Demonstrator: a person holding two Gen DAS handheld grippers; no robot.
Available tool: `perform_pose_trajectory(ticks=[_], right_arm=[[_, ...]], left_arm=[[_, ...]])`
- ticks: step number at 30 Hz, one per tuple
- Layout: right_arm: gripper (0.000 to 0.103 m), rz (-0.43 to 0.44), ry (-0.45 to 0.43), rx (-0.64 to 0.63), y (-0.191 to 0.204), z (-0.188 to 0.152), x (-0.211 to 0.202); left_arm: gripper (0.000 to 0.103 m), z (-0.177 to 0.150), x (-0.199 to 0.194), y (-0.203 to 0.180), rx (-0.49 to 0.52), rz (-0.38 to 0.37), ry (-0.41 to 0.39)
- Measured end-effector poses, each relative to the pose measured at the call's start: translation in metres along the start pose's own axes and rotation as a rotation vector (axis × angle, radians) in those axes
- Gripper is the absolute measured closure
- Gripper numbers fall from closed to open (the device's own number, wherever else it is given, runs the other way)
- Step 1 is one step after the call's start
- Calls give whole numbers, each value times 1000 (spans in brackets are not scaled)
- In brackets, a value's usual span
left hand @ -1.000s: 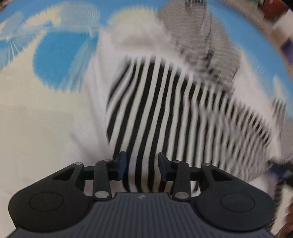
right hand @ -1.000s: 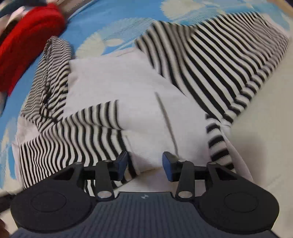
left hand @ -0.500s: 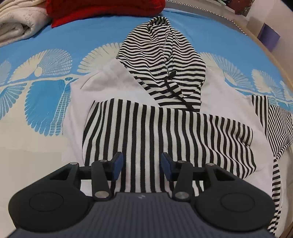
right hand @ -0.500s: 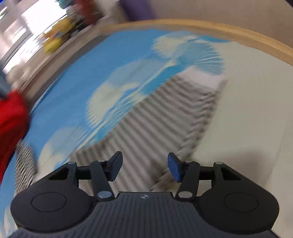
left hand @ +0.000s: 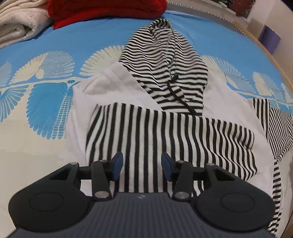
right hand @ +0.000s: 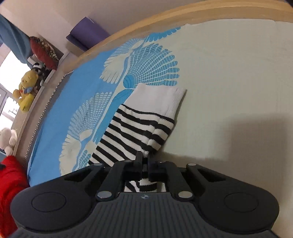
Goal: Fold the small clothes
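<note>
A small white hoodie with a black-and-white striped hood lies flat on the bed. One striped sleeve is folded across its body. My left gripper is open and empty, hovering over that folded sleeve. The other striped sleeve, with a white ribbed cuff, stretches out over the bedspread in the right wrist view. My right gripper is shut on that sleeve, pinching its fabric near the edge between the fingers.
The bedspread is blue and cream with fan patterns. A red garment and a folded cream blanket lie at the far side. A wooden bed frame, a purple mat and plush toys line the edge.
My right gripper swung from the hoodie body out to the far sleeve and closed on it. My left gripper pulled back from the folded sleeve and stays open.
</note>
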State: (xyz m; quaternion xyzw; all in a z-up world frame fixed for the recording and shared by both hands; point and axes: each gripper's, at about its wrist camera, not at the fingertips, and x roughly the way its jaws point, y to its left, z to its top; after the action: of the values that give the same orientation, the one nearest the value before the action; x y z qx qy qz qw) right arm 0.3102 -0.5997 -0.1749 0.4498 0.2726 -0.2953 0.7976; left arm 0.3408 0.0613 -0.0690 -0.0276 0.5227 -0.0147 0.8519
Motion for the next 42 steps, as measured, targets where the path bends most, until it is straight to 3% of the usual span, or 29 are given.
perform_pose_trajectory(ticks=[3, 6, 10, 12, 13, 15, 16, 17, 19, 21, 24, 29, 33, 37, 42], right_arm=[[100, -5, -83, -74, 30, -4, -33], [100, 43, -171, -318, 98, -32, -87], [99, 276, -177, -613, 187, -120, -160], [96, 437, -76, -760, 218, -180, -187], [92, 513, 25, -827, 229, -216, -196], [73, 629, 253, -931, 238, -276, -201], [59, 662, 363, -956, 236, -303, -199], [53, 665, 440, -981, 234, -324, -197], [52, 616, 521, -1038, 223, -358, -188], [52, 514, 556, -1051, 219, -369, -174], [52, 466, 555, -1006, 223, -352, -152], [44, 334, 471, -917, 224, -323, -127], [43, 259, 487, -752, 208, -298, -105], [43, 146, 438, -706, 197, -269, -97], [44, 14, 479, -637, 170, -249, -73]], left_arm=[[52, 3, -7, 11, -37, 1, -15], [52, 7, -14, 24, -78, 5, -26], [52, 11, -26, 43, -130, 13, -54], [52, 12, -30, 54, -157, 16, -59], [52, 12, -32, 60, -172, 17, -60], [52, 12, -34, 70, -198, 15, -60], [52, 11, -35, 74, -209, 13, -57], [52, 11, -35, 78, -223, 9, -55], [52, 10, -35, 85, -246, -4, -49], [52, 8, -33, 89, -264, -18, -36], [52, 6, -24, 90, -283, -37, -12], [53, 6, -7, 67, -289, -104, 20], [54, 9, -2, 25, -211, -169, -6], [55, 3, 8, -33, -60, -236, -9], [47, -14, 23, -88, 86, -245, -1]])
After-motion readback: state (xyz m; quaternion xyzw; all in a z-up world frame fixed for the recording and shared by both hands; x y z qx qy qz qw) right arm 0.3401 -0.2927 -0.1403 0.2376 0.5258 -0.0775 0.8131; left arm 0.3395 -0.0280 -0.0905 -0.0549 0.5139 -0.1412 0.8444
